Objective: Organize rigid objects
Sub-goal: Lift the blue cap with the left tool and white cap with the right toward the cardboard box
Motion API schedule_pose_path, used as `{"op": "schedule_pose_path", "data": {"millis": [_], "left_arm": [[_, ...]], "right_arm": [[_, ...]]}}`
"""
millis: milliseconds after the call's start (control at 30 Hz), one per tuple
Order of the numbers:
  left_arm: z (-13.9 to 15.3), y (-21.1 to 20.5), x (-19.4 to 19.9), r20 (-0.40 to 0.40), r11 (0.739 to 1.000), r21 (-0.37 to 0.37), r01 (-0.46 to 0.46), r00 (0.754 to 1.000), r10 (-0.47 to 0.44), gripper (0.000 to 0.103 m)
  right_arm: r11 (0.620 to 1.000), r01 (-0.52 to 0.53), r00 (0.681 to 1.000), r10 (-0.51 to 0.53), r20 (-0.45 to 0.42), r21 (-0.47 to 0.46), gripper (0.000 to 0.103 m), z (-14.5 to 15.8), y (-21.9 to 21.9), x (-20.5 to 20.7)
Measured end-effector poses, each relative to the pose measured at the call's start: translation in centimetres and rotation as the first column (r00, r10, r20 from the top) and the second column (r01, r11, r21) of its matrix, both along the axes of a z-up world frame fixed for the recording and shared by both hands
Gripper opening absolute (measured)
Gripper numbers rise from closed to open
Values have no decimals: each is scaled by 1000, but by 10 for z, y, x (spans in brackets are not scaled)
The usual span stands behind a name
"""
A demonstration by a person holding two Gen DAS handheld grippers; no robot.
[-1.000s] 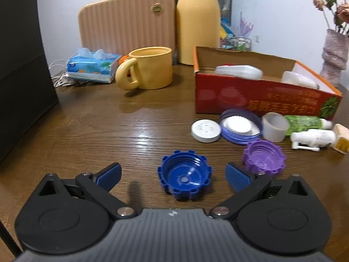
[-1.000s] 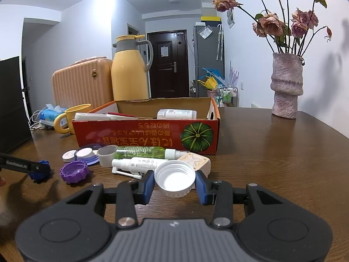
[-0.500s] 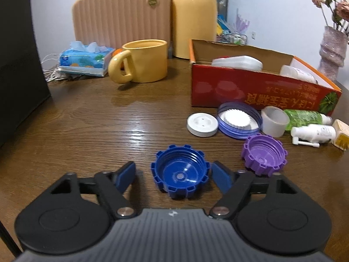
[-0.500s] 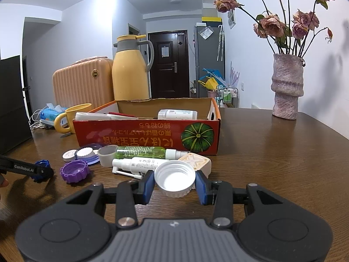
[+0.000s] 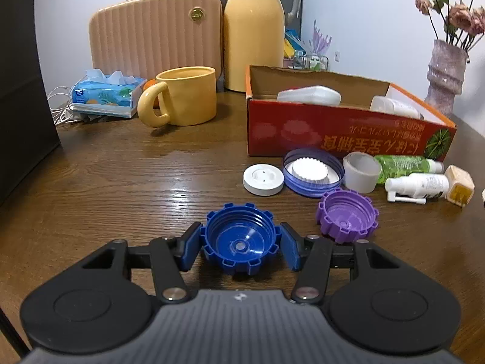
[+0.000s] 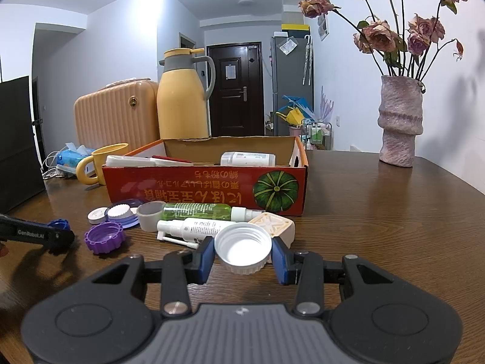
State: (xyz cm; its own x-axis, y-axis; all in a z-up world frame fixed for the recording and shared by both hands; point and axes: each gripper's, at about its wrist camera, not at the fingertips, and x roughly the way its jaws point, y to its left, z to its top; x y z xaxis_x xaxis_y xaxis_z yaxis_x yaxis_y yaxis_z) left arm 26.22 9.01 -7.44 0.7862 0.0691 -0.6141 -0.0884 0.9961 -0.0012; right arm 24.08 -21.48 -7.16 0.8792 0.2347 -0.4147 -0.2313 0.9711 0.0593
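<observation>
Between the left tool's [image 5: 240,247] pads sits the blue cap [image 5: 239,242], gripped on the worktop [image 5: 121,182]; the right tool [image 6: 242,256] clamps a white cap [image 6: 243,247], box [image 6: 206,188] beyond.

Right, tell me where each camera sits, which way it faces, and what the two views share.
Left wrist: sits on the left gripper, facing along its fingers, which close on the blue cap; behind are loose caps and the red box.
Right wrist: sits on the right gripper, which clamps the white cap, facing the red box and the door.
Shared: the red box, purple cap, yellow mug.
</observation>
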Motion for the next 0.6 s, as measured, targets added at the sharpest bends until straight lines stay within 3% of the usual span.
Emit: {"op": "schedule_pose_path", "data": {"millis": [600], "left_arm": [[34,-18,-19,114,998,-65,20,993,-12,55]], "right_arm": [[1000,1,999,-1,50,3,39,20,-2,1]]}}
